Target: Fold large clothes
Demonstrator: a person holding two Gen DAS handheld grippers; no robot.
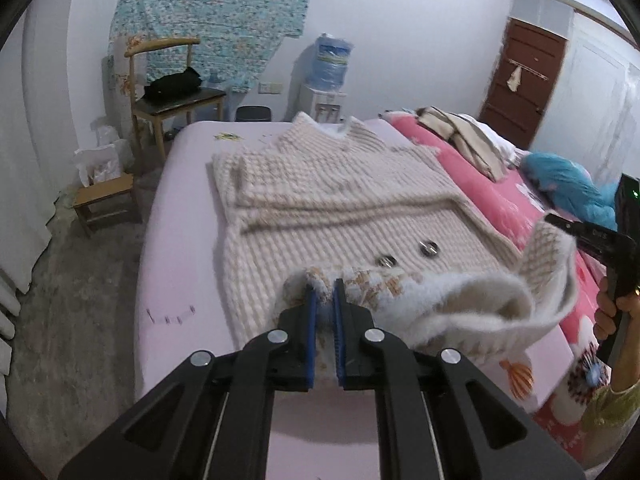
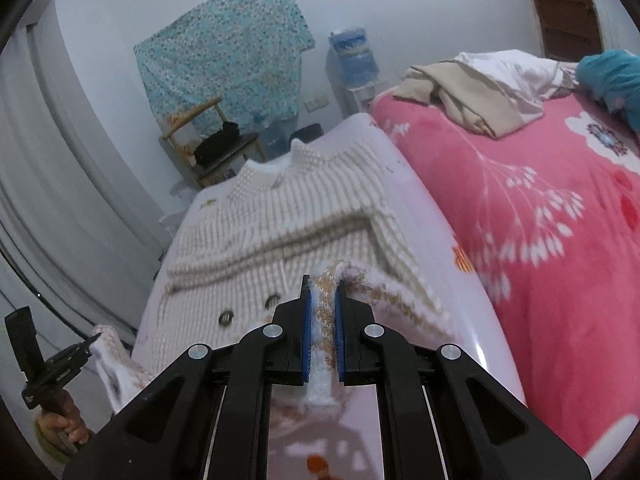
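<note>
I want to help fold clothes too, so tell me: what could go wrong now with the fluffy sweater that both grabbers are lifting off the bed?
The left gripper and right gripper each pinch only a thin bit of the sweater's hem, so the thick knit might slip out. The hem sags between them, so the fold may land crooked. The sleeves folded across the chest could shift out of place as the hem goes over. The buttons may end up bunched inside.

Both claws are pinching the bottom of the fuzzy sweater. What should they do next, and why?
Probably carry the hem forward toward the collar. The left gripper and right gripper each pinch the sweater, its sleeves are already folded across, and the hem is lifted.
</note>
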